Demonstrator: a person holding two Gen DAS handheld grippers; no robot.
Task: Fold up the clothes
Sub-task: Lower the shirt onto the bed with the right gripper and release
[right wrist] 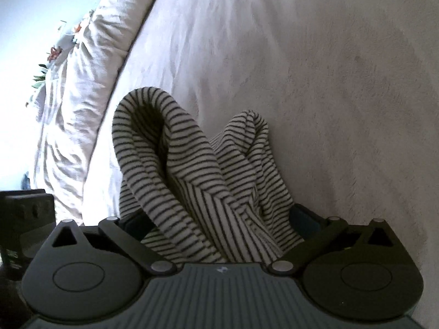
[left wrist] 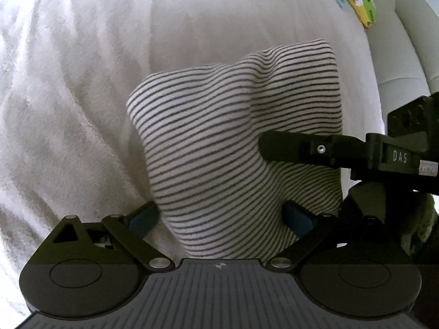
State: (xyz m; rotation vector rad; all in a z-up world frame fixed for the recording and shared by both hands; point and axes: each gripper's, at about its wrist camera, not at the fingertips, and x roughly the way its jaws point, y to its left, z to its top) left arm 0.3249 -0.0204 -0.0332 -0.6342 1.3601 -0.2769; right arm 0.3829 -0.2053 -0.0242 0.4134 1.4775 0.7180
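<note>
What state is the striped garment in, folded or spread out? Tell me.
Neither neatly folded nor spread: the striped garment is bunched and doubled over in loose loops, held off the white blanket between both grippers' jaws.

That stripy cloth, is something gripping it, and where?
Both grippers hold the striped garment: the left gripper pinches its near bunched end, and the right gripper clamps a gathered bundle of folds.

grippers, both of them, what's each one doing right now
Left gripper: shut on the striped garment, cloth bunched between its fingers.
Right gripper: shut on the striped garment too, folds looping up from it.
</note>
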